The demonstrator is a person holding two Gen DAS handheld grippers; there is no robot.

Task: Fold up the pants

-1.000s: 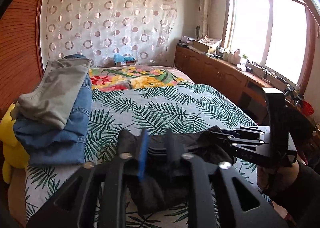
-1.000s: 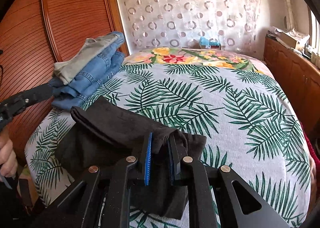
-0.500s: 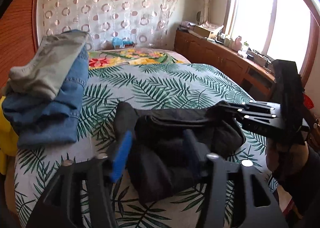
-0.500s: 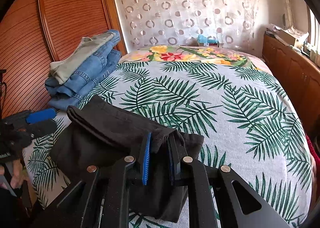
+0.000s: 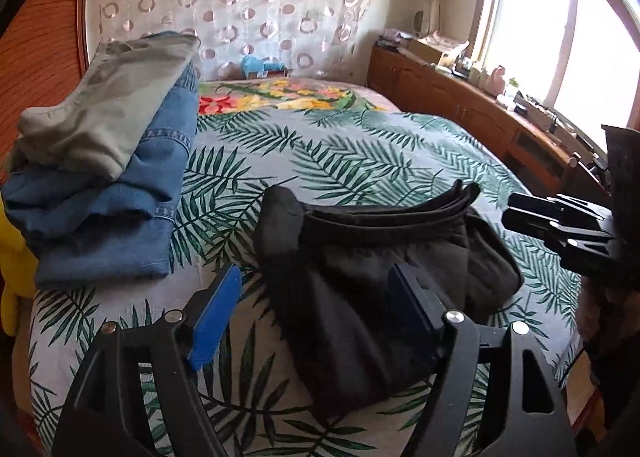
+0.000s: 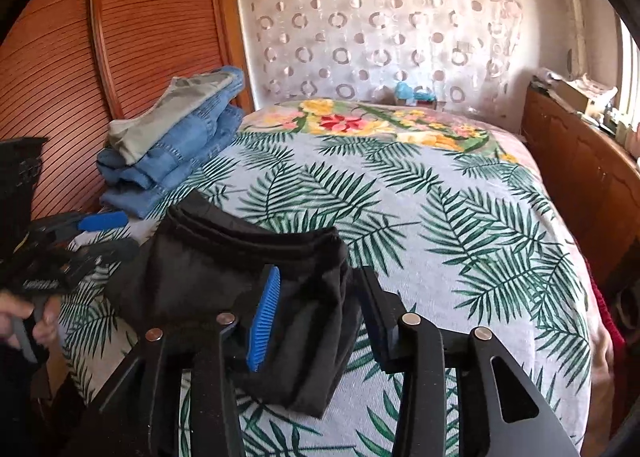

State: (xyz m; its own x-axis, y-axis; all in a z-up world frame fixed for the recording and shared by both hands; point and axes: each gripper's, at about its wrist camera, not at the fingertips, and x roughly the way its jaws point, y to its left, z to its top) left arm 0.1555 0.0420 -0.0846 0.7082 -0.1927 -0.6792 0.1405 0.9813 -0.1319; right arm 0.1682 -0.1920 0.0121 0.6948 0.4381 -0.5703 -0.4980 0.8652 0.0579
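Folded black pants (image 5: 384,257) lie on a palm-leaf-print bed (image 5: 360,153) beside a wooden window cabinet (image 5: 460,105); the left gripper (image 5: 316,309) and right gripper (image 6: 316,313), jaws just opening, grip nothing.

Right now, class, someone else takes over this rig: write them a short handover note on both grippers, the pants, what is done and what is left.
Left gripper: open, jaws just opened, holding nothing.
Right gripper: open, jaws just opened, cloth lies between them, not pinched.
Black pants: folded bundle lying on the bed, near its front edge.
Folded pile of jeans: to the left.
Done: fold made, pants released.
Left: probably tidy the bundle or move it to the pile.
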